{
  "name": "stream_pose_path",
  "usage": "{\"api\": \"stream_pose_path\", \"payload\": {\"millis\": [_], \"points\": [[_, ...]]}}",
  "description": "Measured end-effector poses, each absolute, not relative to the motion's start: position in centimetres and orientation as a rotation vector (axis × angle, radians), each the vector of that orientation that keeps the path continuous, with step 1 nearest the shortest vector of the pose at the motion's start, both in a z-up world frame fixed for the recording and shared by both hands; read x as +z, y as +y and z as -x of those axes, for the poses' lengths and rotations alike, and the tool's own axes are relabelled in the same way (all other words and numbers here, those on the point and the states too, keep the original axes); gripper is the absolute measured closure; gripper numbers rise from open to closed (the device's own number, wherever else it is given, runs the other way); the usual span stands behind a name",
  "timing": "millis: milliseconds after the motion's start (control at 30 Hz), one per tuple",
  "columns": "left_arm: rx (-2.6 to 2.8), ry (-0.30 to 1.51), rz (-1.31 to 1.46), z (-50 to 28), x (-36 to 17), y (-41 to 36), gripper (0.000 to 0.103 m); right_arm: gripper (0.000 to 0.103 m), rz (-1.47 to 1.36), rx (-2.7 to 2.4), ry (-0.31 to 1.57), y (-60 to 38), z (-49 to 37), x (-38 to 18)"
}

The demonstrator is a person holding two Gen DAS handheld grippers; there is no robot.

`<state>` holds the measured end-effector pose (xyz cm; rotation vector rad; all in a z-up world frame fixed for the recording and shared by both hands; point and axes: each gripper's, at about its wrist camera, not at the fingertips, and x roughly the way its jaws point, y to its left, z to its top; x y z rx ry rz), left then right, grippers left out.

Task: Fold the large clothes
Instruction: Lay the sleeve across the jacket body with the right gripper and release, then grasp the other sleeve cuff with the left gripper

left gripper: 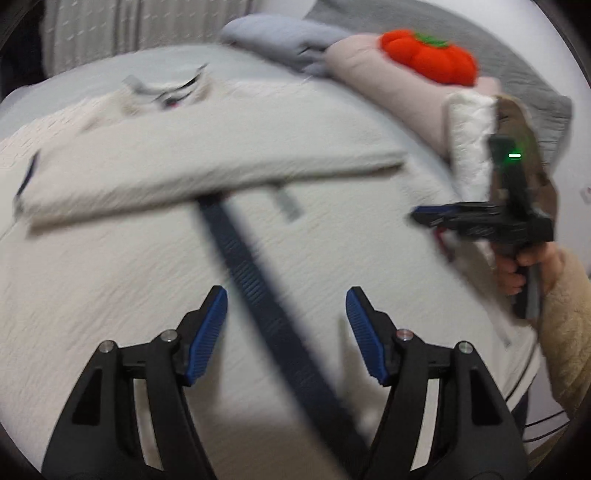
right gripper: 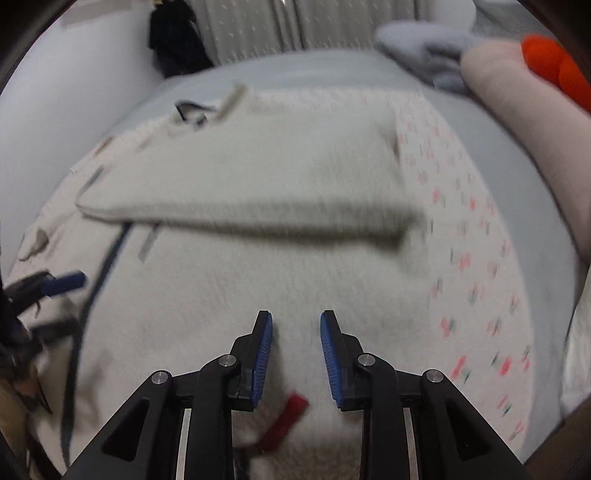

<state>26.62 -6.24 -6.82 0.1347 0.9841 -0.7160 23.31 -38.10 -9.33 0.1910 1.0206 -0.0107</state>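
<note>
A large cream fleece jacket [left gripper: 155, 280] lies spread flat on the bed, collar at the far end. One sleeve [left gripper: 184, 177] is folded across its chest, and the same sleeve [right gripper: 258, 184] shows in the right wrist view. A dark blue front trim strip [left gripper: 255, 291] runs diagonally down the jacket. My left gripper [left gripper: 286, 295] hovers open over that strip, its pads clear of it. My right gripper [right gripper: 295, 317] stands narrowly open above the jacket body [right gripper: 207, 302], nothing between its pads. A red tag [right gripper: 284, 417] lies under it. Each gripper shows in the other's view: right gripper [left gripper: 424, 216], left gripper [right gripper: 62, 282].
An orange pumpkin plush [left gripper: 428, 55] rests on a pink pillow [left gripper: 380, 92] at the far right, beside a grey-blue cloth [left gripper: 284, 37]. A floral sheet [right gripper: 472, 258] lies right of the jacket. A sleeved hand [left gripper: 524, 269] holds the right gripper. Curtains [right gripper: 258, 26] hang behind the bed.
</note>
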Motion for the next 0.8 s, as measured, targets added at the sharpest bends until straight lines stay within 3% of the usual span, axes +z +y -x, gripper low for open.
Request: {"api": "stream_pose_path", "payload": {"millis": [167,333,400,467,533,800], "points": [[-0.72,0.958,-0.154,-23.0,-7.6,-1.7,0.036,0.075,-0.36,0.012,0.98,-40.8,-17.7,-10.0],[-0.668,0.933,-0.14,-21.1,-5.7,2.3,0.035,0.074,-0.278,-0.064,1.052,-39.0,-14.7,-8.3],[-0.599,0.91,-0.092,-21.6,-4.8,4.9,0.035,0.07,-0.262,-0.063,1.025,-38.1,-14.6,-6.7],[-0.468,0.894,-0.065,-22.8,-4.3,7.3,0.023,0.056,-0.27,-0.027,0.966,-37.1,-15.2,-5.1],[-0.337,0.889,0.018,-24.4,-3.9,11.2,0.023,0.045,-0.273,-0.017,0.935,-36.2,-16.2,-4.0],[0.126,0.845,0.408,-29.1,-3.7,28.3,0.022,0.039,-0.269,0.02,0.947,-32.3,-20.2,-4.5]]}}
